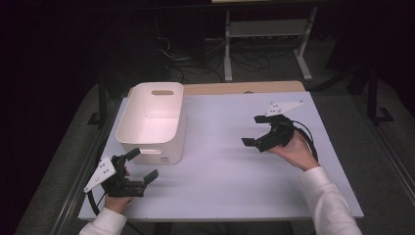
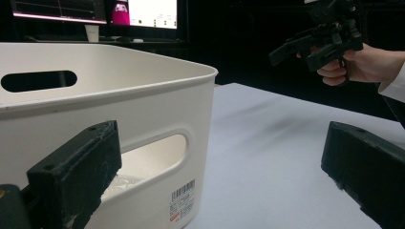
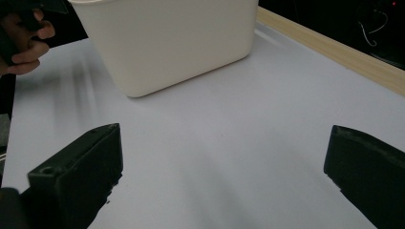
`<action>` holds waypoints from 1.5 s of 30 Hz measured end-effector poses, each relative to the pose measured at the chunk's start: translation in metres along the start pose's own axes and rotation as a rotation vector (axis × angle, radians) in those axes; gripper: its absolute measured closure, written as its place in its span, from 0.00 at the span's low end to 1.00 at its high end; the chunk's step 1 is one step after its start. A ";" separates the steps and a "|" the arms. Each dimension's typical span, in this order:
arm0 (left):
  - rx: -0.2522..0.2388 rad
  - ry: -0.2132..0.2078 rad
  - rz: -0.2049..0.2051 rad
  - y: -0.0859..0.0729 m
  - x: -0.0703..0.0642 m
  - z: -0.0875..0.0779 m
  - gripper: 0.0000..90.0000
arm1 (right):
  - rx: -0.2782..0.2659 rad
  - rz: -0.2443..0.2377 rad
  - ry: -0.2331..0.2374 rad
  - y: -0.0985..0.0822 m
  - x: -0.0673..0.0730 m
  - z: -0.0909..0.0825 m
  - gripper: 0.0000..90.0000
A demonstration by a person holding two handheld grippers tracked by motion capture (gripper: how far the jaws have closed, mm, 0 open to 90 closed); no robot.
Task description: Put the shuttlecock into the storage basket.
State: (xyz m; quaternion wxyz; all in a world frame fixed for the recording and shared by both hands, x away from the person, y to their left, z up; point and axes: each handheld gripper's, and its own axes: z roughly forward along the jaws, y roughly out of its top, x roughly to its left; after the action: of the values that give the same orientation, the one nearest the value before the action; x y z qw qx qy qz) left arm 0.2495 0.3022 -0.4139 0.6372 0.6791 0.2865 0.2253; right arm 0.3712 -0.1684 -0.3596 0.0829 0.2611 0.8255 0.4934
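A white plastic bin (image 1: pixel 171 154) with handle slots stands on the left half of the white table (image 1: pixel 225 166); from above its inside looks bare. My left gripper (image 1: pixel 142 164) is held just in front of the bin's near wall, open, with nothing between its jaws. In the left gripper view (image 2: pixel 222 176) the bin's barcode-labelled corner (image 2: pixel 157 109) is close ahead on the left. My right gripper (image 1: pixel 253 130) hovers open and empty over the right half of the table, pointing toward the bin (image 3: pixel 172 43). Bare table lies between its jaws (image 3: pixel 222 176).
A wooden strip (image 1: pixel 244 88) runs along the table's far edge, also seen in the right gripper view (image 3: pixel 334 50). Behind the table stand a white frame (image 1: pixel 264 29) and floor cables (image 1: pixel 195 63). Lit monitors (image 2: pixel 143 12) sit beyond the bin. The other gripper (image 2: pixel 315 45) is held up at the right.
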 end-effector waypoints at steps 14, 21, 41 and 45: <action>-0.007 0.002 0.006 0.001 0.000 -0.001 0.00 | -0.014 0.027 -0.016 -0.019 -0.001 -0.008 0.00; -0.005 0.001 0.007 0.001 0.000 -0.001 0.00 | -0.031 0.026 -0.021 -0.025 0.001 -0.013 0.00; -0.016 0.003 -0.001 0.001 0.000 -0.002 0.00 | -0.068 0.072 -0.064 -0.053 0.002 -0.025 0.00; -0.014 0.003 0.003 0.001 0.000 -0.002 0.00 | -0.078 0.075 -0.081 -0.058 0.003 -0.029 0.00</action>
State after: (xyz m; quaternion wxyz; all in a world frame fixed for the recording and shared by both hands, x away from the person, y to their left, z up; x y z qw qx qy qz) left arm 0.2483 0.3036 -0.4127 0.6412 0.6747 0.2848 0.2291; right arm 0.3370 -0.2109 -0.3948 0.1078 0.3082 0.7912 0.5171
